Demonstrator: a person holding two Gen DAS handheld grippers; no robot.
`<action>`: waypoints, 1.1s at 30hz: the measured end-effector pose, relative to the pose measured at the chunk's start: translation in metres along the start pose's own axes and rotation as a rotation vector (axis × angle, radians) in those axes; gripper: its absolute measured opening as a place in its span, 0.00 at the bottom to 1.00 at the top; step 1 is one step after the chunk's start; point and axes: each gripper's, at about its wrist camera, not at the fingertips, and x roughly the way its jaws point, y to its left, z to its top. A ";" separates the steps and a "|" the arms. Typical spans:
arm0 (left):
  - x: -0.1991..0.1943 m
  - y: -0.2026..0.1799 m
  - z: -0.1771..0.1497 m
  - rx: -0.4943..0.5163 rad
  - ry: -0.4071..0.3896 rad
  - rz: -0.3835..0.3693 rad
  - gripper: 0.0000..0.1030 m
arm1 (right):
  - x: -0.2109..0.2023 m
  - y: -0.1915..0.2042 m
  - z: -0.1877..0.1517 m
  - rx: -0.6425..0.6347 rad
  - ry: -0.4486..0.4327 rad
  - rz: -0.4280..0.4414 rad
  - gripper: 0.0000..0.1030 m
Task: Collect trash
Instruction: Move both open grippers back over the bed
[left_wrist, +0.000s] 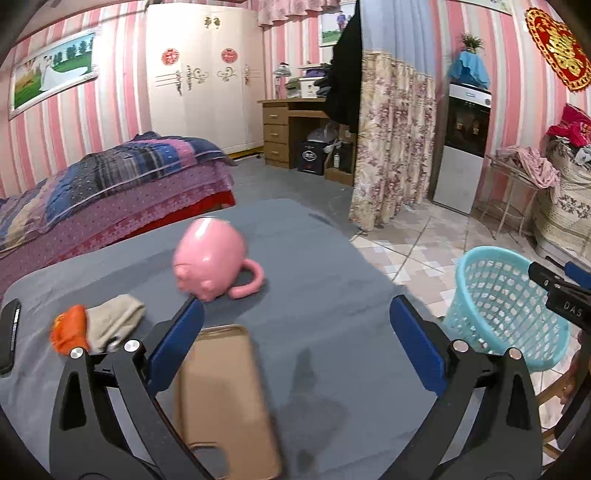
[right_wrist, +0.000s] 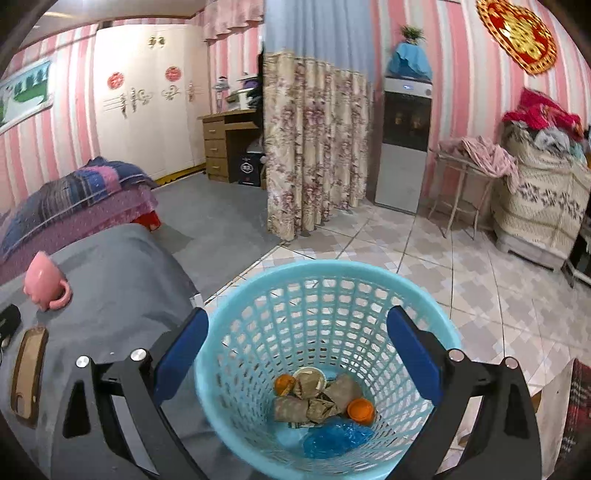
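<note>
Trash (right_wrist: 321, 400), crumpled brown wrappers, orange caps and a blue bag, lies at the bottom of the turquoise basket (right_wrist: 240, 354) beside the grey-covered table (left_wrist: 314, 258). Left gripper (left_wrist: 295, 325) gapes empty over the table; right gripper (right_wrist: 295, 339) hangs wide apart, empty, above the basket.
</note>
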 end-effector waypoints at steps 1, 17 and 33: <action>-0.004 0.007 -0.002 -0.008 -0.002 0.010 0.94 | -0.002 0.004 0.000 -0.006 -0.004 0.006 0.92; -0.045 0.135 -0.037 -0.135 0.023 0.163 0.95 | -0.033 0.095 -0.012 -0.104 -0.013 0.138 0.92; -0.060 0.223 -0.068 -0.206 0.055 0.249 0.95 | -0.041 0.189 -0.031 -0.182 0.018 0.255 0.92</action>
